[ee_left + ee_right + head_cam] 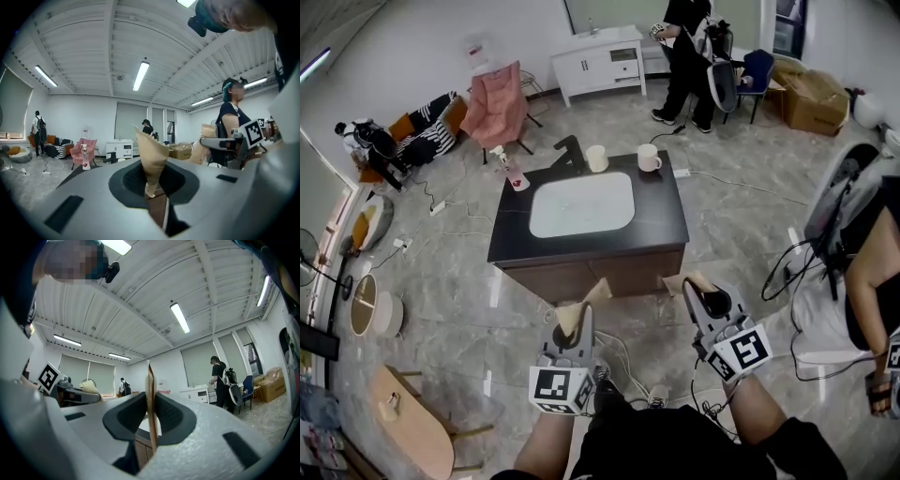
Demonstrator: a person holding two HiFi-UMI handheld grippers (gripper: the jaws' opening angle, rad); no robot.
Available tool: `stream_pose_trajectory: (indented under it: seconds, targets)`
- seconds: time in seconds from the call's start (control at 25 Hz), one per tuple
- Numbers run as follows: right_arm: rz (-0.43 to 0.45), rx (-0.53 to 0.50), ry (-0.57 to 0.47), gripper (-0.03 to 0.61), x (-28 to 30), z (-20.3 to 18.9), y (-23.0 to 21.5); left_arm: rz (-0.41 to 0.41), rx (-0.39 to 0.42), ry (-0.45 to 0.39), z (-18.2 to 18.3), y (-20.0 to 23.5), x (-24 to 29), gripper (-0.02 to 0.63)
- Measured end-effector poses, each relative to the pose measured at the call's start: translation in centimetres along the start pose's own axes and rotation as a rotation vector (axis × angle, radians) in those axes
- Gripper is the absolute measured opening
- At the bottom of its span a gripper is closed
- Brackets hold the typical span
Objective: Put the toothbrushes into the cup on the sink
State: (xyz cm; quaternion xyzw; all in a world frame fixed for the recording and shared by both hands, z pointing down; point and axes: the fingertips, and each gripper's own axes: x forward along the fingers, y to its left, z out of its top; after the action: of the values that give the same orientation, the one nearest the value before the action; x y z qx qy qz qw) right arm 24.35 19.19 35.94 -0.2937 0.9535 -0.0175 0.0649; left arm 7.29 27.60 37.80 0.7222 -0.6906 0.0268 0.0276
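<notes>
A dark sink cabinet [656,220] with a white basin stands ahead of me. At its back edge are a cream cup [597,158] and a white mug [649,157], to the right of the black faucet [570,153]. My left gripper [573,328] [152,180] is shut on a brown paper packet [584,305] [152,152]. My right gripper [712,302] [151,420] is shut on a second brown paper packet [689,281] [150,394], seen edge-on. Both grippers hover in front of the cabinet's near side, short of the counter. The paper hides what each packet holds.
A soap bottle [515,175] stands at the counter's left corner. Cables [727,178] run across the floor around the cabinet. A pink chair [497,108] and a white cabinet [598,61] stand behind, with a person [686,56] beside them. A wooden stool [412,422] is at my left.
</notes>
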Motion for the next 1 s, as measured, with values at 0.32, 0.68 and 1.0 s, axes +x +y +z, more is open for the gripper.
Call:
stream_pose_trajectory:
  seconds: [0.32, 0.68, 1.0]
  targets:
    - [-0.047, -0.016, 0.024, 0.066, 4.3, -1.0, -0.6, -0.04, -0.013, -0.005, -0.2, 4.2, 3.6, 0.034]
    - [-0.13, -0.038, 0.05, 0.066, 14.7, -1.9, -0.5, -0.126, -0.042, 0.009, 0.0, 13.7, 10.1, 0.034]
    - [-0.196, -0.063, 0.048, 0.066, 23.7, -2.2, 0.5, -0.198, -0.051, 0.003, 0.7, 21.9, 14.7, 0.034]
